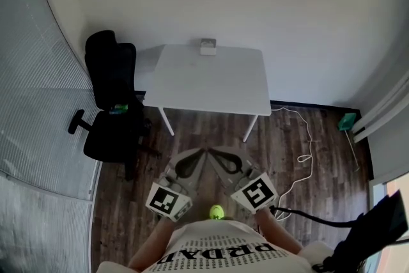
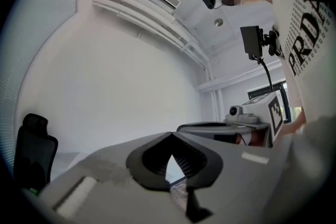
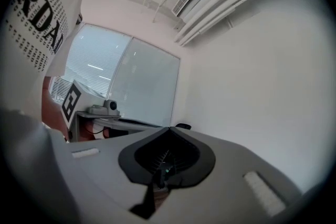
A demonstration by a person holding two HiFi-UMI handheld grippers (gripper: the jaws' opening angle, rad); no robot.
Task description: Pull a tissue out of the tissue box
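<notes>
While left tool's [image 2: 170,134] closed, right tool's [image 3: 169,129] closed too.

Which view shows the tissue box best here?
The head view: the tissue box sits small at the far edge of the white table, by the wall. Neither gripper view shows it, only walls and ceiling.

Head camera looks steeply down; claw cameras face the wall [image 2: 131,92].

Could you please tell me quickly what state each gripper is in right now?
Left gripper: closed, holding nothing.
Right gripper: closed, holding nothing.
</notes>
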